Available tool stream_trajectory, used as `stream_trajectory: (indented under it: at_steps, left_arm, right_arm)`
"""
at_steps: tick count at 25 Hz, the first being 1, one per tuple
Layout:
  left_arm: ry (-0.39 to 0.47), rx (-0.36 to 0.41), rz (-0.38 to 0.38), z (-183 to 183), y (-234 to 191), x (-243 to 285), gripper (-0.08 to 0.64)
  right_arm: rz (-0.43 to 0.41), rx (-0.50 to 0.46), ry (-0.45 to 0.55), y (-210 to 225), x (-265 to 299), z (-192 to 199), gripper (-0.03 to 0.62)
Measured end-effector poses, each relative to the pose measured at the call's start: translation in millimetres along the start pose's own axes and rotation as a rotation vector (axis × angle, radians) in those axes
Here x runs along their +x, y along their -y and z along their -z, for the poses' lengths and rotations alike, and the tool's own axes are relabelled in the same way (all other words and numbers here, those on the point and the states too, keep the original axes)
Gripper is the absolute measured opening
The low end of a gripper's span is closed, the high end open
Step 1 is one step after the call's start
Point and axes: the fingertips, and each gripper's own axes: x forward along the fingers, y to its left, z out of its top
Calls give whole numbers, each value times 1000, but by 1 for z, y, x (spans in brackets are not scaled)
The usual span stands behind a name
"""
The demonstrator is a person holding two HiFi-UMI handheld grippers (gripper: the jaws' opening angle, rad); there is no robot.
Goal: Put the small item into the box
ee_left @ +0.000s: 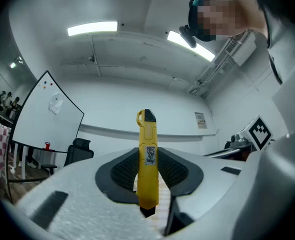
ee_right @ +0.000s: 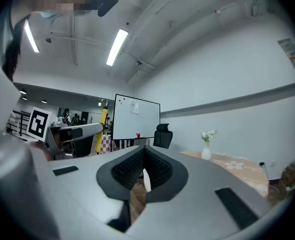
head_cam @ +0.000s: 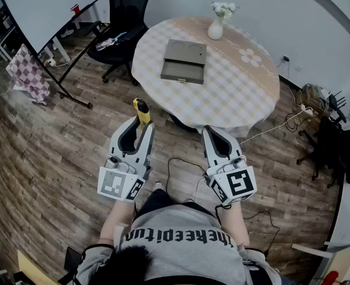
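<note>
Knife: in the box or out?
Out. The left hand-held gripper holds the knife upright between its jaws, over the floor; the box sits apart on the table.

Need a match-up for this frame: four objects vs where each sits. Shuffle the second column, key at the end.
1. yellow cutter
2. grey box
3. white vase
4. black chair

A. at the table's far edge
B. on the floor, between whiteboard and table
C. clamped in the left gripper
D. on the table, near its middle

Pairs: 1-C, 2-D, 3-A, 4-B
</note>
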Motion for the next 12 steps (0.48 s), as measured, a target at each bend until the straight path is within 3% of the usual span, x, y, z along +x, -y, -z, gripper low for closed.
stream_trajectory:
  at_steps: [12]
  left_arm:
    - [9,-10,23,0,-15,4,123]
  right_arm:
    - [19,-2,-2,-6,14,2,6]
